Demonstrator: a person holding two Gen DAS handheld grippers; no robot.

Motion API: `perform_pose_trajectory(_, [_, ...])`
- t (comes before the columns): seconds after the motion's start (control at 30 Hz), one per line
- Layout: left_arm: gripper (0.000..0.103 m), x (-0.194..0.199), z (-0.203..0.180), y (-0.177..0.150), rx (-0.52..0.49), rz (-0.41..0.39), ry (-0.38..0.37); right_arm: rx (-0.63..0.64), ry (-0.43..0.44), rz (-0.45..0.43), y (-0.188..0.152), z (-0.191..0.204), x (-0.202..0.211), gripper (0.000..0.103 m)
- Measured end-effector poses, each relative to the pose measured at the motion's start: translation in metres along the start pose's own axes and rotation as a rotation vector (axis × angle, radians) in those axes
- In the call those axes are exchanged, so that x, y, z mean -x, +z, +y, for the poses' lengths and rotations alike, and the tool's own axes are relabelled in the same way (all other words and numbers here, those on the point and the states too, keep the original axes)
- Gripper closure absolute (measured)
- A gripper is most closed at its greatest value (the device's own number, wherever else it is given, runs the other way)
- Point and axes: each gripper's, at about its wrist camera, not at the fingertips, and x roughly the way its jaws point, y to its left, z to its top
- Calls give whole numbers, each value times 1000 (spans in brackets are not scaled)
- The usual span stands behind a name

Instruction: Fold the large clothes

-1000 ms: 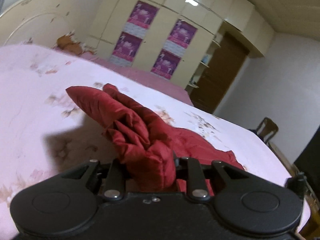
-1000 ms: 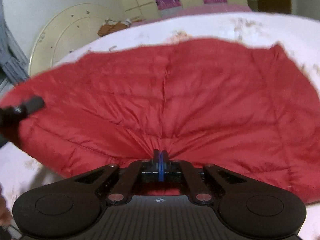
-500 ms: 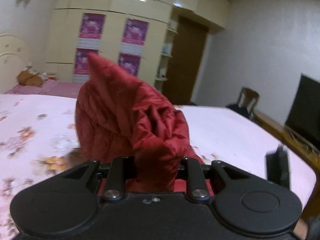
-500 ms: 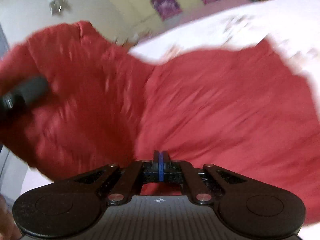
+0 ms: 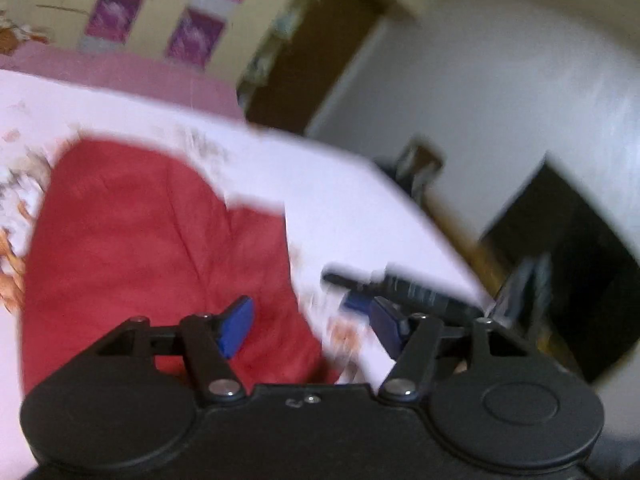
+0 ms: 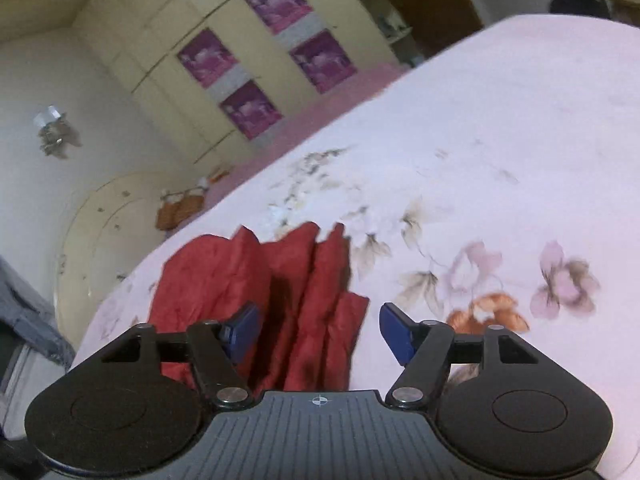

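The left gripper (image 5: pixel 310 326) had just been opening and stood released, nothing between its blue pads, over the red jacket (image 5: pixel 152 248). The jacket lay flat on the floral bed (image 5: pixel 340 196), running away toward the far edge. The right gripper (image 6: pixel 318 330), likewise just opened and empty, hovered above the jacket's rumpled end (image 6: pixel 280 280)

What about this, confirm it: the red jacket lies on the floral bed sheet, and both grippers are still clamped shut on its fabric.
Wrong on the grip. The red jacket does lie on the floral bed sheet, but both wrist views show the left gripper and right gripper open; their jaws have just been opening, blue fingers apart, pinching no fabric.
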Motion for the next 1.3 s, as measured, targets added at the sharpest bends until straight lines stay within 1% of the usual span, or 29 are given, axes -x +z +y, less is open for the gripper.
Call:
perform_pose_trajectory(0.03, [38, 6, 4, 4, 18, -41, 30, -7, 38, 10, 4, 1, -2, 37])
perform_pose_trajectory(0.07, [39, 11, 15, 9, 23, -71, 76, -11, 64, 18, 6, 2, -4, 37])
perform_pose_trajectory(0.13, [49, 9, 44, 14, 27, -90, 205, -15, 107, 48, 12, 9, -16, 37])
perform_pose_trajectory(0.17, [57, 5, 60, 17, 35, -88, 248, -17, 126, 68, 15, 10, -24, 37])
perform_pose_trajectory(0.2, [61, -1, 74, 18, 43, -92, 278, -16, 137, 81, 19, 13, -32, 37])
perform_pose_trajectory(0.23, [61, -7, 88, 19, 54, -87, 310, -9, 140, 90, 21, 19, -38, 37])
perform_pose_trajectory(0.27, [65, -17, 97, 23, 63, -78, 326, 3, 139, 100, 23, 22, -50, 39])
perform_pose_trajectory(0.3, [68, -25, 108, 26, 74, -76, 337, 12, 133, 113, 26, 25, -55, 46])
perform_pose_trajectory(0.33, [69, -30, 119, 31, 80, -77, 328, 19, 130, 133, 28, 24, -65, 63])
perform_pose_trajectory(0.37, [71, -38, 125, 33, 75, -71, 311, 18, 132, 147, 29, 24, -70, 68])
perform_pose_trajectory(0.4, [71, -43, 127, 34, 65, -60, 300, 17, 130, 154, 28, 23, -75, 69])
perform_pose_trajectory(0.43, [71, -49, 128, 35, 53, -43, 276, 23, 111, 165, 28, 22, -79, 78])
perform_pose_trajectory(0.47, [72, -54, 128, 35, 37, -25, 255, 29, 102, 170, 27, 21, -82, 84])
perform_pose_trajectory(0.57, [72, -60, 111, 31, -27, 19, 203, 46, 51, 152, 21, 18, -73, 87])
perform_pose_trajectory(0.63, [72, -72, 103, 29, -72, 52, 199, 44, 13, 152, 15, 12, -69, 88])
perform_pose_trajectory(0.77, [72, -100, 94, 23, -122, 125, 219, 14, -74, 180, 0, -7, -78, 88])
perform_pose_trajectory(0.87, [72, -110, 88, 17, -164, 150, 246, -25, -88, 180, -11, -19, -85, 88])
perform_pose_trajectory(0.93, [72, -110, 87, 16, -184, 157, 260, -31, -99, 172, -13, -20, -85, 88])
perform_pose_trajectory(1.03, [72, -103, 80, 16, -213, 163, 274, -9, -129, 155, -9, -11, -78, 87])
perform_pose_trajectory(1.13, [72, -95, 74, 18, -229, 161, 271, 41, -175, 85, 1, 5, -58, 74])
perform_pose_trajectory(1.2, [66, -88, 73, 21, -226, 153, 263, 88, -178, 49, 10, 18, -50, 74])
perform_pose_trajectory(1.27, [63, -79, 72, 26, -221, 131, 261, 142, -170, 26, 19, 36, -49, 74])
perform_pose_trajectory(1.3, [57, -74, 73, 30, -219, 112, 259, 173, -171, 22, 21, 47, -51, 74])
